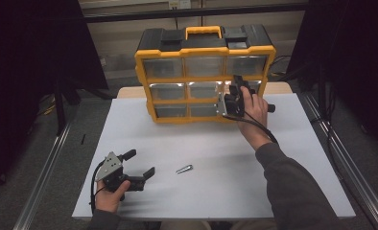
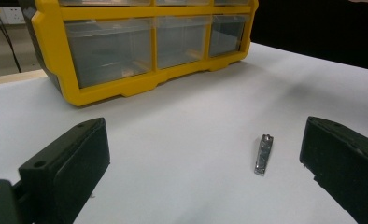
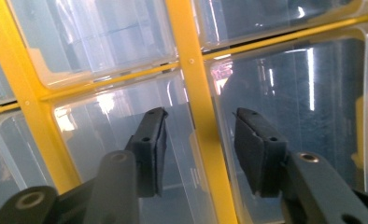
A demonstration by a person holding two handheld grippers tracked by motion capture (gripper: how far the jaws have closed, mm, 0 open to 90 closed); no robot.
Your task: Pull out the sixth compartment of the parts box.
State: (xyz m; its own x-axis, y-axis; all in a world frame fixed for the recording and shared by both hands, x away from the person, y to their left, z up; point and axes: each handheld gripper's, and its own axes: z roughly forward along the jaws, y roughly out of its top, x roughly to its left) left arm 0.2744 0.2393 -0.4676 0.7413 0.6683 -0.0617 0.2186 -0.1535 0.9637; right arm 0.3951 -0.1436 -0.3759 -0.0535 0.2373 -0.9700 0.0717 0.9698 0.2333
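Black two-jaw grippers, trailing black cables, grey sleeves

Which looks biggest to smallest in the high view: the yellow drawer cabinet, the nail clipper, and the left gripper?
1. Yellow drawer cabinet, by far the largest.
2. Left gripper, open on the table.
3. Nail clipper, the smallest, lying beside that gripper.

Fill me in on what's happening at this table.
A person holds a gripper in each hand. The right gripper is up against the yellow plastic organizer with clear drawers, jaws part open astride a yellow divider, gripping nothing. The left gripper rests open on the white table, beside a small metal nail clipper.
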